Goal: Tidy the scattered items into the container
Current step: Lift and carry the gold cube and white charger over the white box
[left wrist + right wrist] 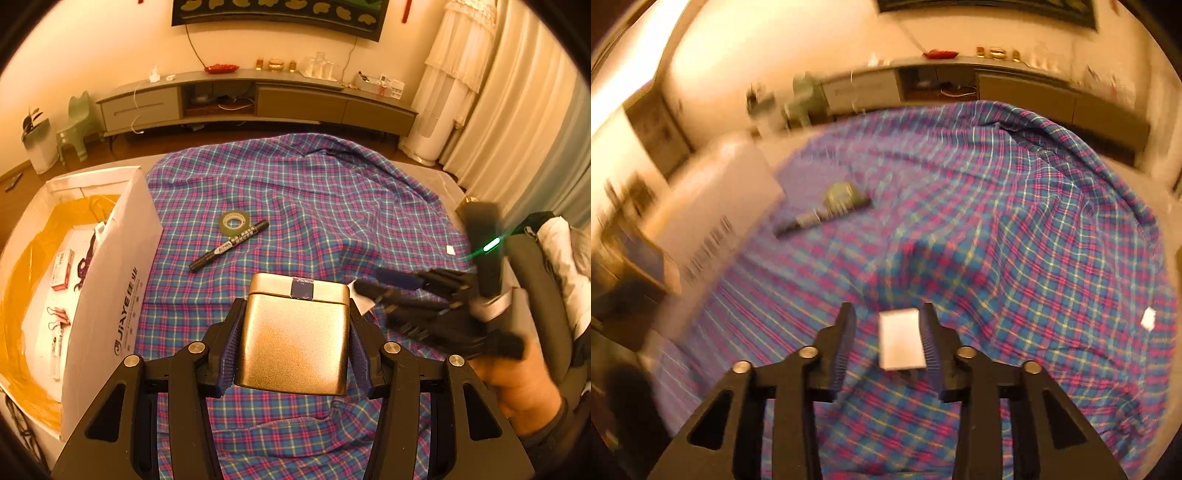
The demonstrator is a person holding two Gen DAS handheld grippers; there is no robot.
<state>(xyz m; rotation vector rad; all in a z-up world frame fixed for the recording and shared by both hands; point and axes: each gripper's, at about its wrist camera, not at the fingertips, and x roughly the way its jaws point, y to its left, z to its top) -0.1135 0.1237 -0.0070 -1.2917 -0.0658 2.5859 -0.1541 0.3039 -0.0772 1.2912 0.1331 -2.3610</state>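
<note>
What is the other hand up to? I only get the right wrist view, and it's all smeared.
Observer: The left gripper is shut on a gold tin, over the plaid cloth.
Operator: And that white box, anything inside?
Observer: Yes. The white box is open-topped; binder clips and a small red-and-white packet lie in it.
Operator: What's the dark stick?
Observer: A black marker, with a tape roll right beside it.
</note>
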